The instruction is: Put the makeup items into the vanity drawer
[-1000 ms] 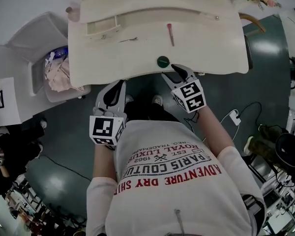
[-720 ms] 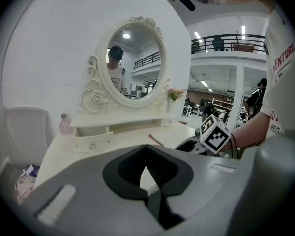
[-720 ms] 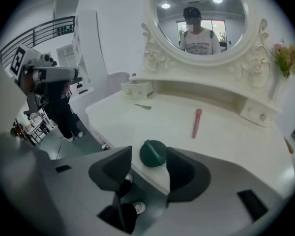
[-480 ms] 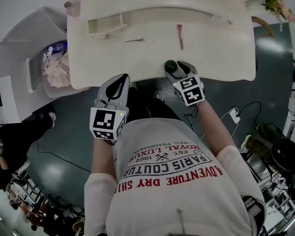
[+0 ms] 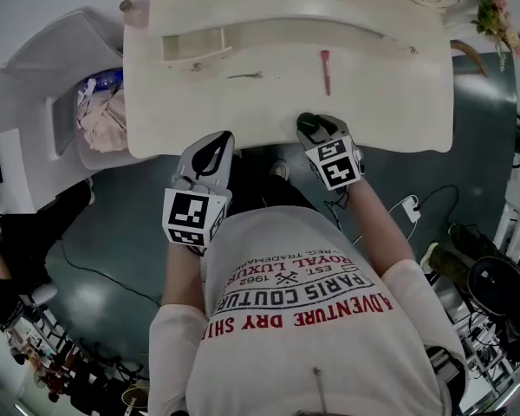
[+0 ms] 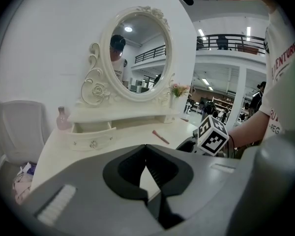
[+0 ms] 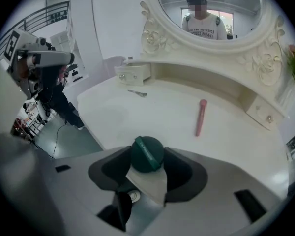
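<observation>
At vanity front edge, your right gripper gapes around the compact, pads unpressed; close off-centre and it skids overboard. Left gripper sits pinched, empty.

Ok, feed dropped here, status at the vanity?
Left hand-held gripper shut, empty. Right hand-held gripper open around green compact, front edge. Drawer open; thin metal piece lies on the way.

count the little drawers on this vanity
2: an open drawer at the back left of the tabletop, a shut drawer at the back right. Any under the tabletop would be hidden.
</observation>
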{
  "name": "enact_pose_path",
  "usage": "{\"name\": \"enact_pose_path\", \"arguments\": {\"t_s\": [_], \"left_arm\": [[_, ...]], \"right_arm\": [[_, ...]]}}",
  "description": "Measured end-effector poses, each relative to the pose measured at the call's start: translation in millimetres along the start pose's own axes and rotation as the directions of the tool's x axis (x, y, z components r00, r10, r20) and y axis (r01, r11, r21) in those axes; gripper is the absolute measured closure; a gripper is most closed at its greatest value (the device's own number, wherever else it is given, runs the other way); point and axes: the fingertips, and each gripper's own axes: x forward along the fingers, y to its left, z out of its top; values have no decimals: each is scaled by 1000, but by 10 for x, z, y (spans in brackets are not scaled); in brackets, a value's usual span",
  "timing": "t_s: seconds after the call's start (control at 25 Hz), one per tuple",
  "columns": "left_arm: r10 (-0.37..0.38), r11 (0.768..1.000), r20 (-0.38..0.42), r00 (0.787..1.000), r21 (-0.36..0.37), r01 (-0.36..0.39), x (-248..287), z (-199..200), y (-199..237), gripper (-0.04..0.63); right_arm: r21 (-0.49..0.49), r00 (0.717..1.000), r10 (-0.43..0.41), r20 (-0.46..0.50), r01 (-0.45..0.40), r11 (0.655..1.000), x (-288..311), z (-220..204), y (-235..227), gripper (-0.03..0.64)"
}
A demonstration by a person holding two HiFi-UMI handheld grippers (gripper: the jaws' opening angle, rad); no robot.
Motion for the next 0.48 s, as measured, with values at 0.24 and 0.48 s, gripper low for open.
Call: {"name": "enact_pose_path", "arguments": {"t_s": [0.24,0.48], "left_arm": [[19,1000,20,1000,-5,-19,-90,57,97,584],[26,1000,47,999,4,-26,-175,178,233,584]], "right_arm": [[-30,999,5,-47,-7,1000,-51,-1,32,563],[-49,1000,-10,-6,10,999,-107,347,17,563]]}}
